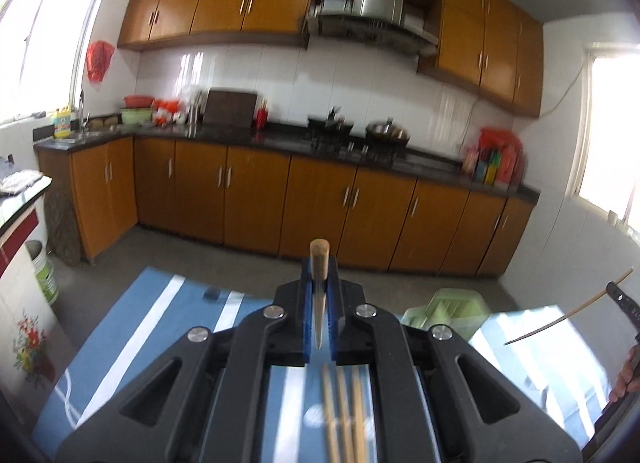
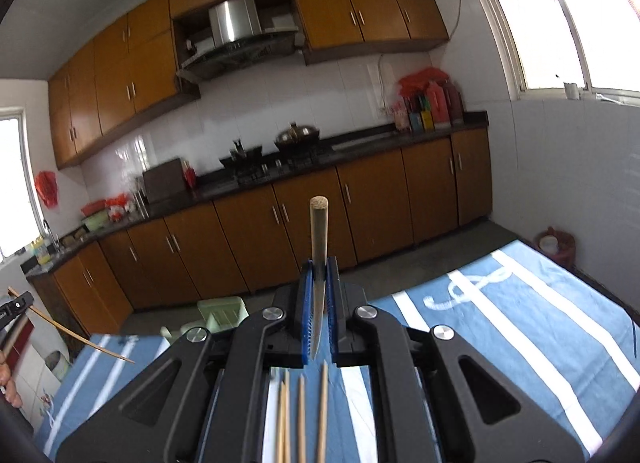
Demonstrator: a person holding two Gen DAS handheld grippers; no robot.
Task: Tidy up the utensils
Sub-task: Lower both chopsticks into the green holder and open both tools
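In the left wrist view my left gripper (image 1: 319,265) is shut on a wooden chopstick (image 1: 319,249) that points forward and up past its blue pads. The right gripper (image 1: 622,301) shows at the right edge, holding a thin chopstick (image 1: 568,315). In the right wrist view my right gripper (image 2: 319,263) is shut on its own chopstick (image 2: 319,223); the left gripper (image 2: 16,307) and its chopstick (image 2: 72,333) appear at the far left. Several loose chopsticks (image 1: 344,411) (image 2: 302,415) lie on the cloth under both grippers. A pale green utensil holder (image 1: 448,311) (image 2: 222,315) stands ahead on the table.
A blue cloth with white stripes (image 1: 140,323) (image 2: 520,303) covers the table. Beyond its far edge are a grey floor and brown kitchen cabinets (image 1: 320,203). A white bucket (image 1: 44,271) stands on the floor at left, a red one (image 2: 554,247) at right.
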